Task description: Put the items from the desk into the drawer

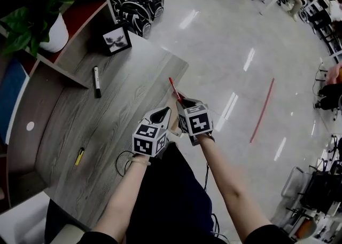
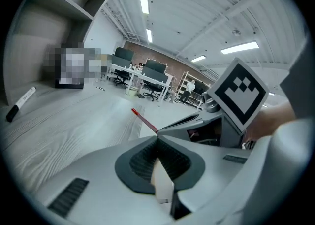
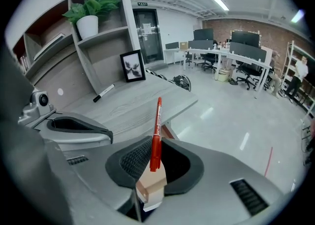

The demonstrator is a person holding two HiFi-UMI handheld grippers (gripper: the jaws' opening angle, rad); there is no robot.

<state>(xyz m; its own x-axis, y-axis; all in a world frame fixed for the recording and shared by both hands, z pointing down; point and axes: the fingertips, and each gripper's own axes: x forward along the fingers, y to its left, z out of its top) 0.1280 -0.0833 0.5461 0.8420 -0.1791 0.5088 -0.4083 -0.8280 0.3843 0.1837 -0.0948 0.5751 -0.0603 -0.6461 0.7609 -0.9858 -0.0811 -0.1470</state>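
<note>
Above the right edge of the desk [image 1: 107,125], head view: two bare forearms reach forward from the bottom of the frame and converge. The left gripper [image 1: 164,112] and right gripper [image 1: 183,101] sit side by side, almost touching, with their marker cubes turned upward. Both point forward and down. A red pen [image 1: 174,88] sticks out of the right gripper, over the desk's edge and the pale floor [image 1: 230,40]. On the desk, well apart from the grippers, a black marker [image 1: 96,81] lies near the shelf [image 1: 64,67], and a small yellow item [image 1: 79,156] lies towards the near left. A picture frame [image 1: 116,39] stands at the far corner, and a plant [image 1: 51,21] in a white pot stands on the shelf.

Left gripper view: the jaws are pressed together with nothing between the pads. The right gripper is close at the right, its cube tilted, and the pen's far end shows past the left gripper's tips. The marker lies far off at the left on the desktop.

Right gripper view: the jaws are clamped on the pen's lower part, with the pads meeting its barrel from both sides. The pen rises nearly straight ahead, leaning slightly right, its tip over the desk's edge. The left gripper lies just beside it at the left. The marker, frame and plant are beyond, on the desk and shelf.
</note>
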